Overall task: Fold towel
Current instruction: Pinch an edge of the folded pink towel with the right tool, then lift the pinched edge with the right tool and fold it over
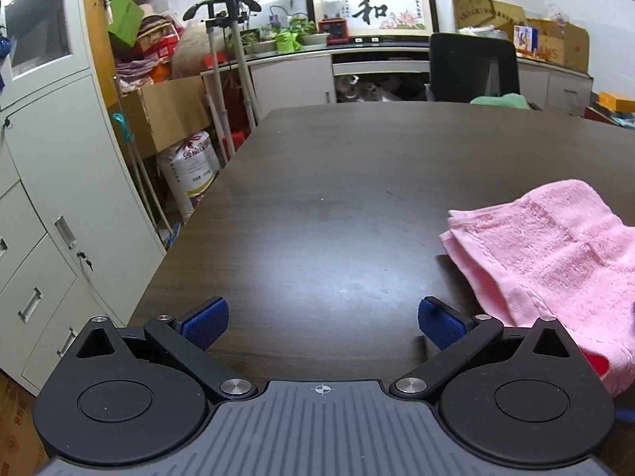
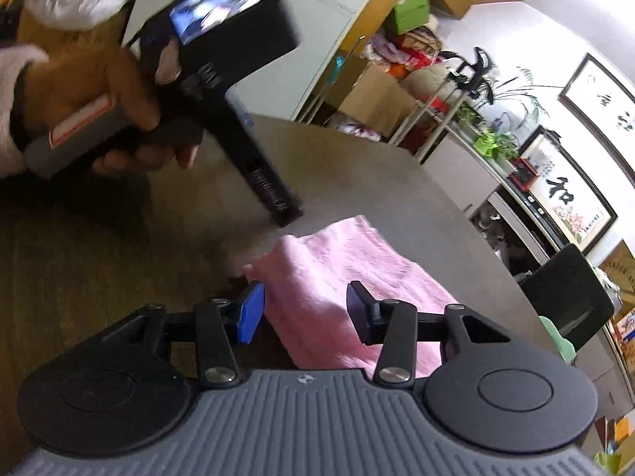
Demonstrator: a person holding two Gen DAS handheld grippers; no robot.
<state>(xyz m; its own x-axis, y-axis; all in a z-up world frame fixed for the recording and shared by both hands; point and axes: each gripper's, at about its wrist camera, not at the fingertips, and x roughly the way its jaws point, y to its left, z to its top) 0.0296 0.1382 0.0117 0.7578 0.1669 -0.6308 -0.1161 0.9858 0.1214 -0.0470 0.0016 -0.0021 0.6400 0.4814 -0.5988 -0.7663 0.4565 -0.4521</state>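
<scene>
A pink towel [image 1: 551, 254] lies folded in layers on the dark table [image 1: 337, 198], at the right of the left wrist view. My left gripper [image 1: 323, 323] is open and empty, low over bare table to the left of the towel. In the right wrist view the towel [image 2: 337, 273] lies just ahead of my right gripper [image 2: 303, 309], which is open, its jaws standing wide over the towel's near edge and gripping nothing. The left gripper's body [image 2: 238, 91], held in a hand, shows at upper left of that view, beyond the towel.
A black chair [image 1: 474, 67] and a green cloth [image 1: 500, 100] stand at the table's far edge. Grey cabinets [image 1: 51, 182], cardboard boxes, a white sack [image 1: 190, 170] and a metal stand crowd the left side. Shelves with plants and framed pictures line the back wall.
</scene>
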